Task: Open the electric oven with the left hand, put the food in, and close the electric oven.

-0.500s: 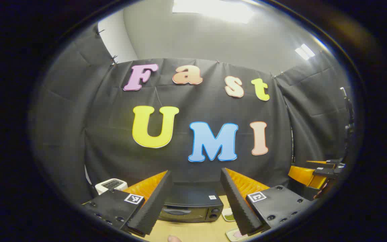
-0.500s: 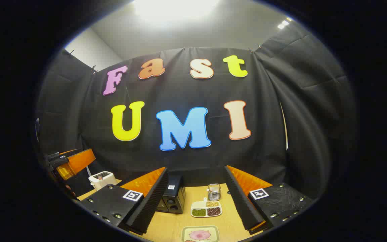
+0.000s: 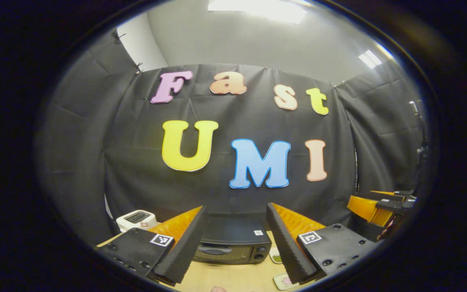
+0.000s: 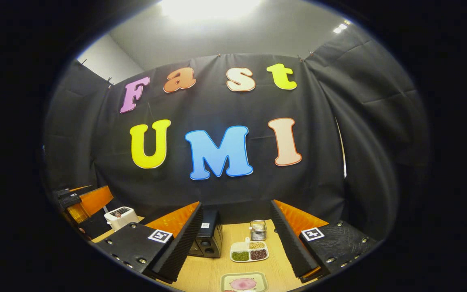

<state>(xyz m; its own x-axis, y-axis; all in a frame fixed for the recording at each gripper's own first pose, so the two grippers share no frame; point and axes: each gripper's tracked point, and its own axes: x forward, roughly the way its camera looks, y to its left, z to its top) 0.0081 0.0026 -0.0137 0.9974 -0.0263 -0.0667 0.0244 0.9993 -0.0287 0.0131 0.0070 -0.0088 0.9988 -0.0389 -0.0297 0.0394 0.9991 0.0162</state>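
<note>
A black electric oven (image 3: 233, 245) stands on the wooden table with its door closed, straight ahead between the fingers of my left gripper (image 3: 235, 243), which is open and held well back from it. In the right gripper view the oven (image 4: 209, 239) is left of centre. A plate with pink food (image 4: 243, 282) lies at the near table edge, below and between the fingers of my right gripper (image 4: 237, 243), also open and empty. The same plate (image 3: 284, 280) peeks out by the left gripper's right finger. The other gripper (image 3: 383, 202) appears far right in the left gripper view.
A divided dish of beans (image 4: 249, 251) and a small wire-framed jar (image 4: 258, 230) sit right of the oven. A white appliance (image 4: 120, 217) stands at the table's back left, also in the left gripper view (image 3: 137, 219). Black cloth walls close the booth.
Both views have tipped slightly downward; the oven and table sit a little higher in view. Both grippers stay open.
</note>
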